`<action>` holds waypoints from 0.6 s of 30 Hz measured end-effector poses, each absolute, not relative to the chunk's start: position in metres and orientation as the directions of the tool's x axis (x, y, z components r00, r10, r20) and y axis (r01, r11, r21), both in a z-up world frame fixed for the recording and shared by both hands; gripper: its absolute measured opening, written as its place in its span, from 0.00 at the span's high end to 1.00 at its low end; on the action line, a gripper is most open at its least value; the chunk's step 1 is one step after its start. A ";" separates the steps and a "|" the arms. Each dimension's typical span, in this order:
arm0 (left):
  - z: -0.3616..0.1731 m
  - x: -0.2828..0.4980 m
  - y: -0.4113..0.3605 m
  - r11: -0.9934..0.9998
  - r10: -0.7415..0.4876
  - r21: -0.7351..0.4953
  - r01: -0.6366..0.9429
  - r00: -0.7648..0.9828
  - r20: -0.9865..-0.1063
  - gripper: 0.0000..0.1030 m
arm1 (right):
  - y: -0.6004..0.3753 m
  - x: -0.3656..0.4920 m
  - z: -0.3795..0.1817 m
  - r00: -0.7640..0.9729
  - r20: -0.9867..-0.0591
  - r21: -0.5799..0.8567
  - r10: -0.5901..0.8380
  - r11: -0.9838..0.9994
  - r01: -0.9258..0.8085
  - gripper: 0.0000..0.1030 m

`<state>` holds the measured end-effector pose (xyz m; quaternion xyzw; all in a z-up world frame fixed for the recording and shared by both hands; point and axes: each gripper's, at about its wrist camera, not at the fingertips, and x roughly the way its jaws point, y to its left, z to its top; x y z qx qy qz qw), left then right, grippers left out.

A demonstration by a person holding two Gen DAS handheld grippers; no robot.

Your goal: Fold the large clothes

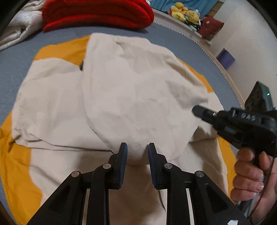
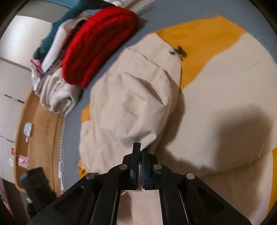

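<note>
A large beige and orange garment (image 1: 131, 90) lies spread on the grey bed (image 1: 17, 58), with one beige part folded over the rest. My left gripper (image 1: 137, 149) hovers over its near middle, jaws apart, and the blue pads (image 1: 123, 161) press on nothing. My right gripper (image 2: 139, 149) is shut on the edge of the folded beige flap (image 2: 131, 107), which bulges up from the pinch. In the left wrist view the right gripper (image 1: 197, 110) comes in from the right, held by a hand (image 1: 249, 174), its tip at the flap's right edge.
A folded red knit (image 1: 97, 13) and a cream blanket (image 1: 15, 32) lie at the far end of the bed, beside a stack of folded clothes (image 2: 52, 52). Plush toys (image 1: 185, 13) sit on a ledge beyond. Wooden floor (image 2: 39, 129) runs along the bed's edge.
</note>
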<state>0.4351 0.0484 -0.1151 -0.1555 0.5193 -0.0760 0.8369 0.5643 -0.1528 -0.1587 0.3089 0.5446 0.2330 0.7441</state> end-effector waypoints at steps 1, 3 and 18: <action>-0.120 0.435 0.046 0.938 -0.294 -0.343 -0.038 0.433 -0.852 0.79 | -0.156 0.563 -0.156 0.311 -0.658 0.722 0.686 0.692 -0.001 0.99; -0.132 0.435 0.042 0.944 -0.280 -0.324 -0.058 0.376 -0.883 0.79 | -0.162 0.561 -0.155 0.313 -0.685 0.696 0.658 0.718 0.016 0.99; -0.094 0.433 0.084 0.933 -0.242 -0.333 -0.139 0.443 -0.863 0.76 | -0.140 0.543 -0.101 0.498 -0.766 0.418 0.406 0.904 -0.094 0.86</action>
